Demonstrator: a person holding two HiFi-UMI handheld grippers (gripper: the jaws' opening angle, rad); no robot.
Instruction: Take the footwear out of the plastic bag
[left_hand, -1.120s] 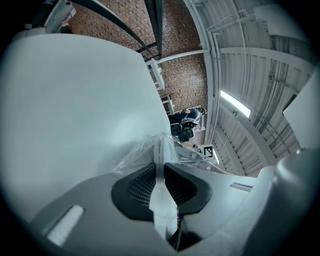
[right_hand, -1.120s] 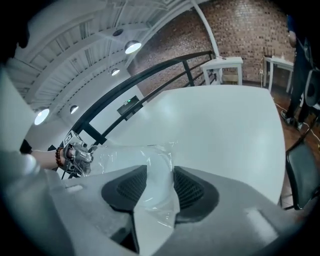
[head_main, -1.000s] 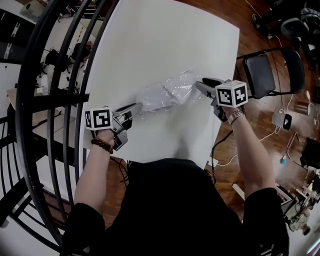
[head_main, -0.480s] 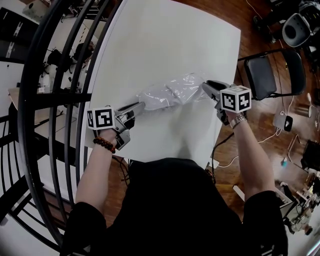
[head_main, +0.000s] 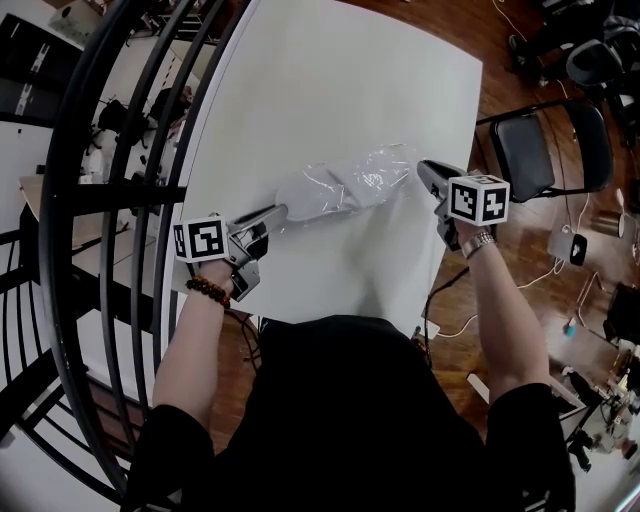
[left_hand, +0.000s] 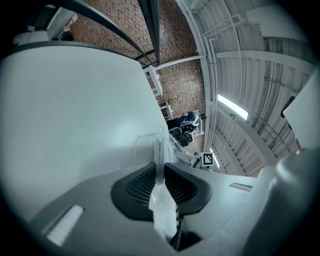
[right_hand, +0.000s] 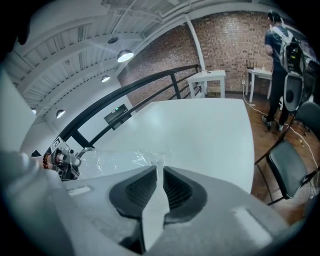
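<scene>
Plastic bag (head_main: 370, 175), pale footwear (head_main: 312, 195) inside, toward table (head_main: 330, 80) near edge; left gripper (head_main: 280, 212) clamps one end, right gripper (head_main: 425, 170) jaws just closing on other end's film.

White table (head_main: 330, 90), blk chair (head_main: 525, 150) beside, railing (head_main: 120, 193) opp.

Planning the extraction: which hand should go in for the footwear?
Right, probably. The left gripper clamps the bag at its fuller end, anchoring it; the right gripper, jaws just closed on it, holds the loose crinkled end, likely the mouth.
</scene>
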